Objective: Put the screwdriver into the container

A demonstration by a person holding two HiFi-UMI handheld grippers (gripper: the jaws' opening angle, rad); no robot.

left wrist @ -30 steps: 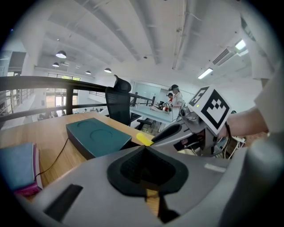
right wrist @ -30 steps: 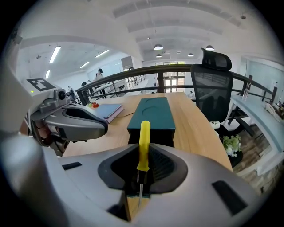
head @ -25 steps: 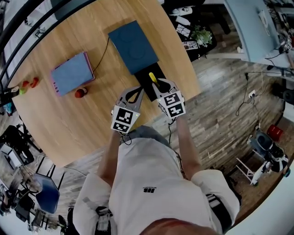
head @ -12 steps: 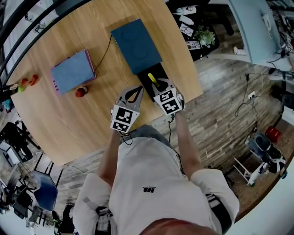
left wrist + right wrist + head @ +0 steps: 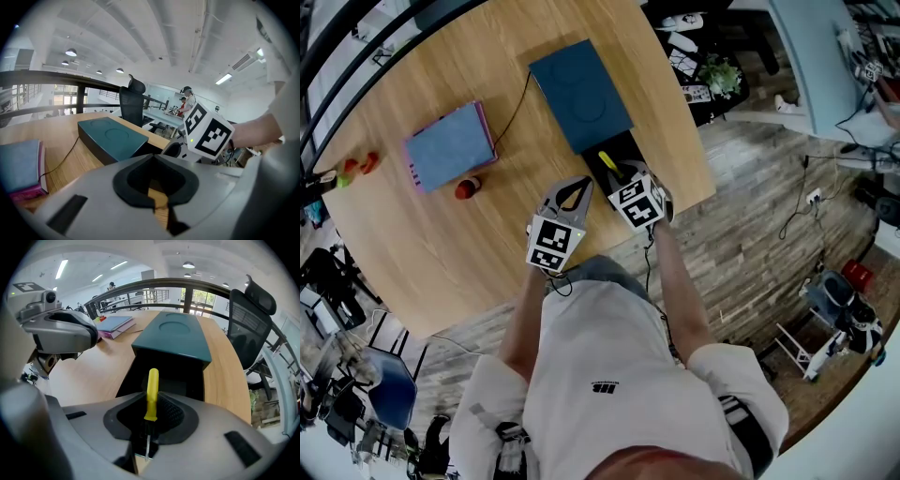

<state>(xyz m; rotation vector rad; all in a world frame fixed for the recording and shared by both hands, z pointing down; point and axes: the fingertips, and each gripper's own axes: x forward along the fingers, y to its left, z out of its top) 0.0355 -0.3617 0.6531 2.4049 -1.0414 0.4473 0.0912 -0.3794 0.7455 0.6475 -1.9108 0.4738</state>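
Screwdriver (image 5: pixel 151 394): by what is it held, and where is it found?

— It is clamped between the jaws of the right tongs (image 5: pixel 143 451). The thin metal shaft is pinched at the jaw tips, and the yellow handle is pointed away from them, toward 12 o'clock. In the head view the handle is seen over the near end of the black container (image 5: pixel 617 150); whether anything is touched by it cannot be told.

How are the left tongs (image 5: pixel 157 199) seen?

— Their jaws are brought together, and nothing is gripped between them; only a sliver of wooden table (image 5: pixel 441 253) is seen through the slit. In the head view they are placed just beside the right tongs, at their 9 o'clock, near the table's edge.

What is laid around them?

— The container is set open at 12 o'clock of the right tongs, and its far end is met by a teal box (image 5: pixel 581 94). Whether the two are joined cannot be told. A thin cable (image 5: pixel 508 112) is run from the box's left side across the wood. A blue notebook (image 5: pixel 448 148) with a pink edge is laid at 10 o'clock of the left tongs, well apart from them. A small red object (image 5: pixel 465 187) is placed just beside the notebook's near corner.
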